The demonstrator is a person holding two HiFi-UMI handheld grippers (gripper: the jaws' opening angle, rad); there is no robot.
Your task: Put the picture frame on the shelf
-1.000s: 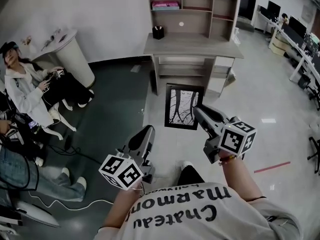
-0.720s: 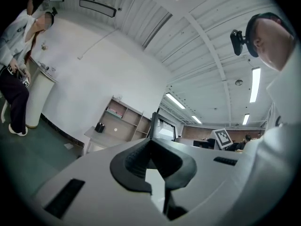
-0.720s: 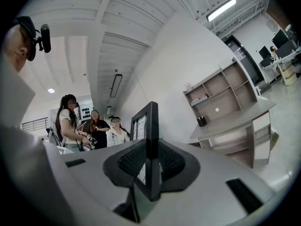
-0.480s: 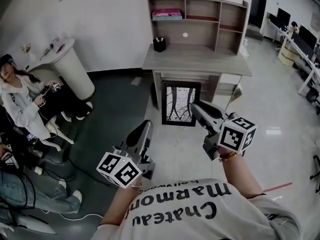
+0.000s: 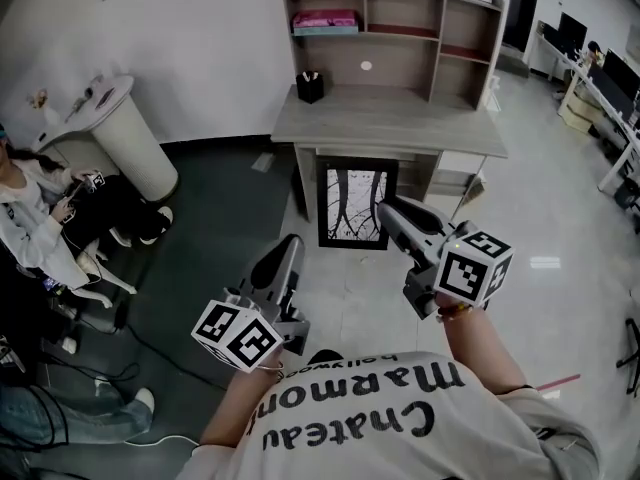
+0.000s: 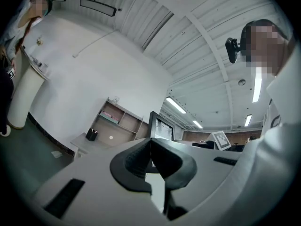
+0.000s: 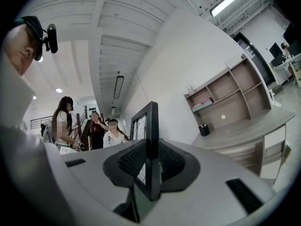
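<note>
Now: right tongs [image 5: 384, 209] clenched on picture frame [image 5: 346, 203] edge, jaws barely apart; left tongs [image 5: 290, 245] closed, empty.

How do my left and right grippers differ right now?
The right gripper is shut on the picture frame's edge, while the left gripper is shut with nothing between its fingers. In the head view, the right gripper reaches further toward the desk with shelves than the left gripper. Both point toward that desk.
</note>
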